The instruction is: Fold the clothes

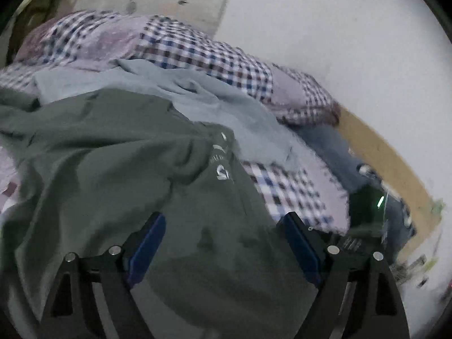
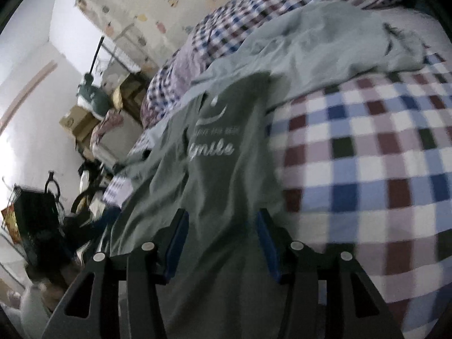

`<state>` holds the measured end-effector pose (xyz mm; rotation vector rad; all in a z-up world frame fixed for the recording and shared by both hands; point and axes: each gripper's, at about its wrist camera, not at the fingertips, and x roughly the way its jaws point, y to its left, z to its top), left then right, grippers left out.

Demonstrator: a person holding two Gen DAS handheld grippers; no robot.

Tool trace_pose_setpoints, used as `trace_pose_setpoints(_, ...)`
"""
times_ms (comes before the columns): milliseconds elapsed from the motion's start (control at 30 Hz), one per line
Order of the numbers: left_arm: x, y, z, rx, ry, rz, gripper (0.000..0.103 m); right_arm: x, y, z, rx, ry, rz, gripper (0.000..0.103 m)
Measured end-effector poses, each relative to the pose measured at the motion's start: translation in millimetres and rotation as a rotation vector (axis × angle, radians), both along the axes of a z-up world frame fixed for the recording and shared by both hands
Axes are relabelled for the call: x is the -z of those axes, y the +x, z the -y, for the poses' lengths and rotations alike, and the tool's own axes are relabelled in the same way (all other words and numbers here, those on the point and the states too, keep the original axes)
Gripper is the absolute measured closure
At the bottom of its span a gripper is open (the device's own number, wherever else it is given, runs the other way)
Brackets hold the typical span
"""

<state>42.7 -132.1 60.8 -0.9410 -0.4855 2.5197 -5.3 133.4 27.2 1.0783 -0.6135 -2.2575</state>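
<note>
Left wrist view: the left gripper [image 1: 221,226] hovers with fingers spread over a rumpled green T-shirt [image 1: 113,152] — soft knit, creased, white lettering twisted near its middle. It lies on a bed, over a pale blue garment [image 1: 180,90] and a checked blanket [image 1: 293,195]. Right wrist view: the right gripper [image 2: 221,223] hangs over the same shirt, fingers apart, nothing pinched. Folding looks barely started — the shirt is not yet flat. Next, I judge, each gripper should pinch an edge and pull the cloth smooth.
</note>
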Motion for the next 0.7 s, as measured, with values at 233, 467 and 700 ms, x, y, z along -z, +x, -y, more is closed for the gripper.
trace_pose_setpoints(233,16,-11,18,-0.019,0.212,0.155,0.015,-5,-49,-18,0.046,0.093,0.023,0.046)
trace_pose_setpoints(467,3,-12,39,-0.047,0.287,0.134,0.015,10,-130,11,-0.074,0.100,0.105,0.046)
trace_pose_setpoints(700,4,-30,79,-0.143,0.405,0.136,0.015,-5,-157,64,-0.081,0.256,0.042,0.097)
